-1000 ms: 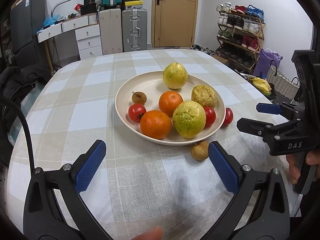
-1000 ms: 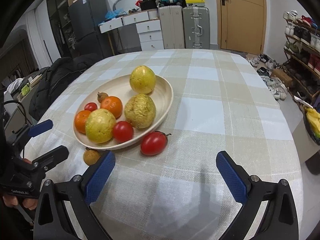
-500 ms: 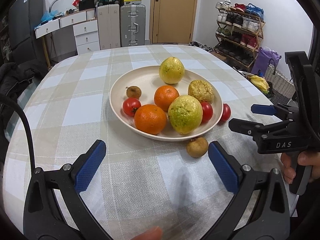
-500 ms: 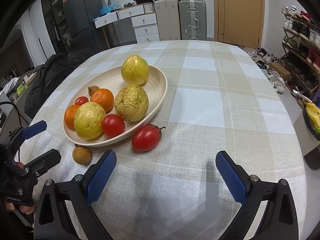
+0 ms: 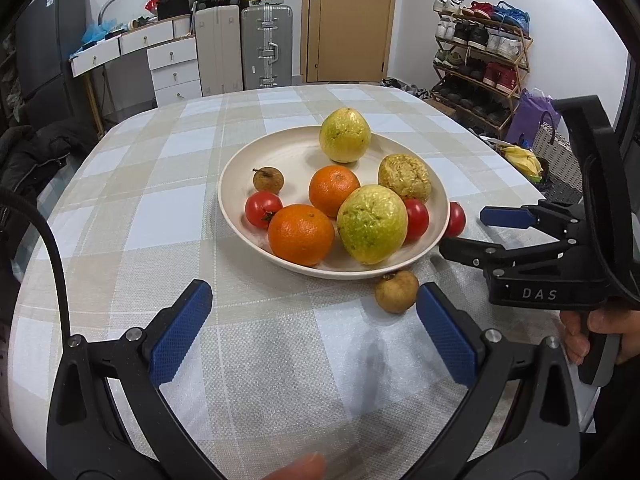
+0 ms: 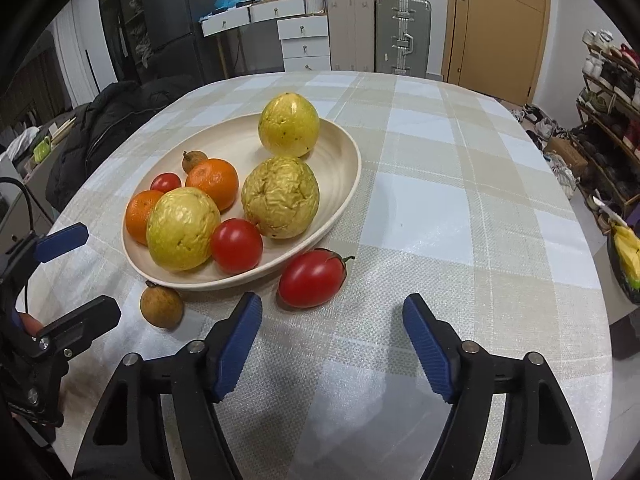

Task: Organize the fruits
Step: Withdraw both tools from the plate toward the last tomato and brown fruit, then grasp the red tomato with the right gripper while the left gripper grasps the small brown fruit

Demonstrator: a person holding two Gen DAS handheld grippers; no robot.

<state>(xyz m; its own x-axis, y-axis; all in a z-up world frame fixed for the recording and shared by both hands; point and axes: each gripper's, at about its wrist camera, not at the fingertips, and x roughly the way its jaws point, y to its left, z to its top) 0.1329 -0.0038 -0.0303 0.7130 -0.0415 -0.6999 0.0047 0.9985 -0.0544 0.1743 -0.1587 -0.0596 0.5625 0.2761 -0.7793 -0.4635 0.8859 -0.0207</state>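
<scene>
A cream plate (image 5: 240, 176) (image 6: 344, 160) on the checked table holds three yellow-green fruits, two oranges, two tomatoes and a small brown fruit. A red tomato (image 6: 312, 278) (image 5: 457, 219) lies on the cloth beside the plate. A small brown fruit (image 5: 396, 291) (image 6: 161, 306) lies on the cloth at the plate's near rim. My left gripper (image 5: 314, 334) is open and empty, the brown fruit just inside its right finger. My right gripper (image 6: 332, 344) is open and empty, just short of the loose tomato.
The checked table (image 5: 160, 200) drops off at the right toward a shoe rack (image 5: 480, 60) and a basket with bananas (image 5: 520, 160). A dark jacket (image 6: 112, 120) lies off the table's far left side. Suitcases and drawers stand at the back wall.
Both grippers have moved closer to the plate and the loose fruits. My right gripper's jaws have narrowed somewhat and now point at the loose tomato.
</scene>
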